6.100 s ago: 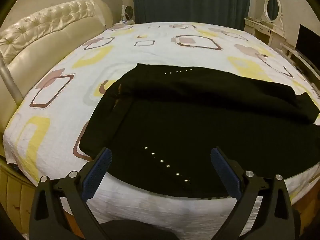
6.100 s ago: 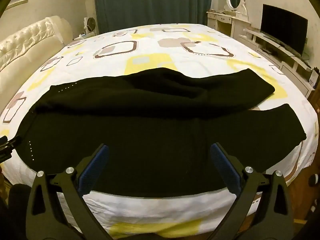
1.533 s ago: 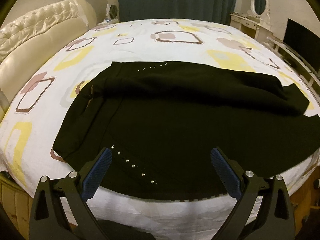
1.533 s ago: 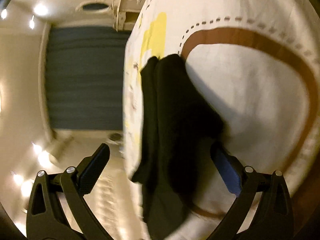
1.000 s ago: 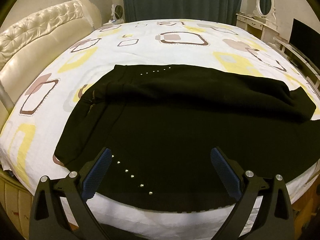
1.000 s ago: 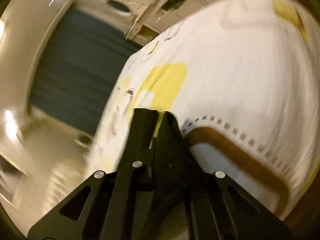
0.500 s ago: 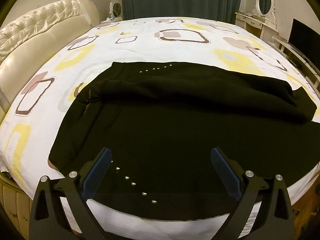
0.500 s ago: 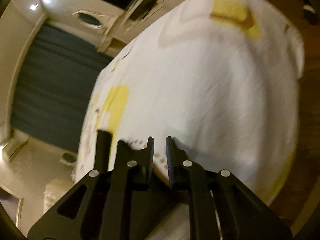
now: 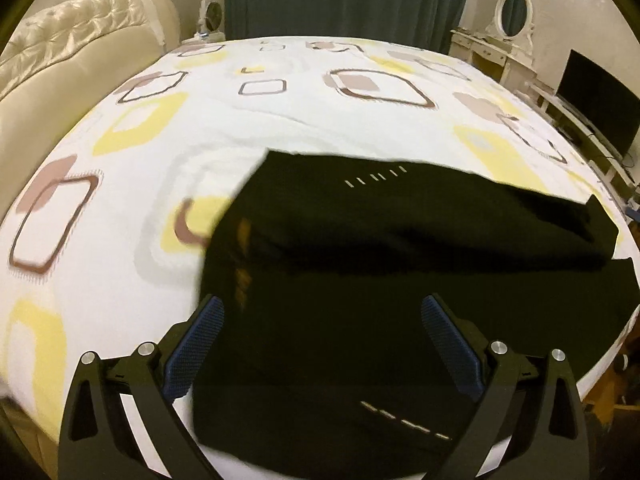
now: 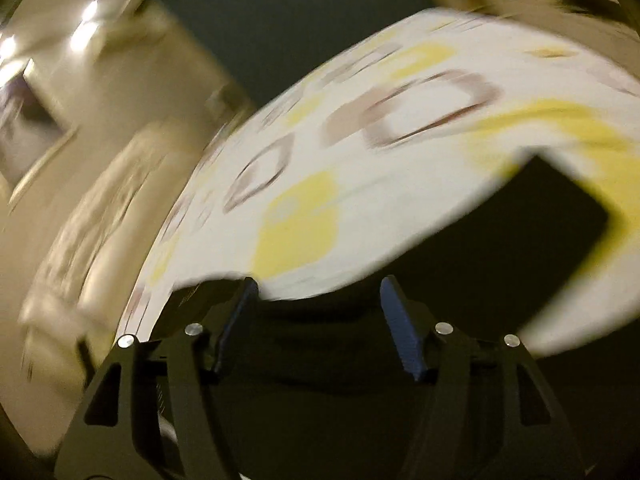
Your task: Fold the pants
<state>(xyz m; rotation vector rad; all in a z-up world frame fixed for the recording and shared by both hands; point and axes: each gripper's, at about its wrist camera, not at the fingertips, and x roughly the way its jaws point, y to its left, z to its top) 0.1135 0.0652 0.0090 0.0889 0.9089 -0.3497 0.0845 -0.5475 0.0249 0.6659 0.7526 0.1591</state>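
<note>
Bedroom, patterned bedsheet (image 9: 280,128). Black pants (image 9: 360,280) ahead of left gripper (image 9: 320,344) (wide, empty). Right gripper (image 10: 318,320) opening, nothing gripped. Step: pre-fold; next needs regrasp.

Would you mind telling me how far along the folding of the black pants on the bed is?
Done: the black pants lie on the bed, apparently doubled lengthwise. In hand: nothing; the left gripper is open above the cloth, and the right gripper has its jaws opening with nothing pinched. Left: the crosswise folds, since the legs reach toward the bed's edge.
</note>
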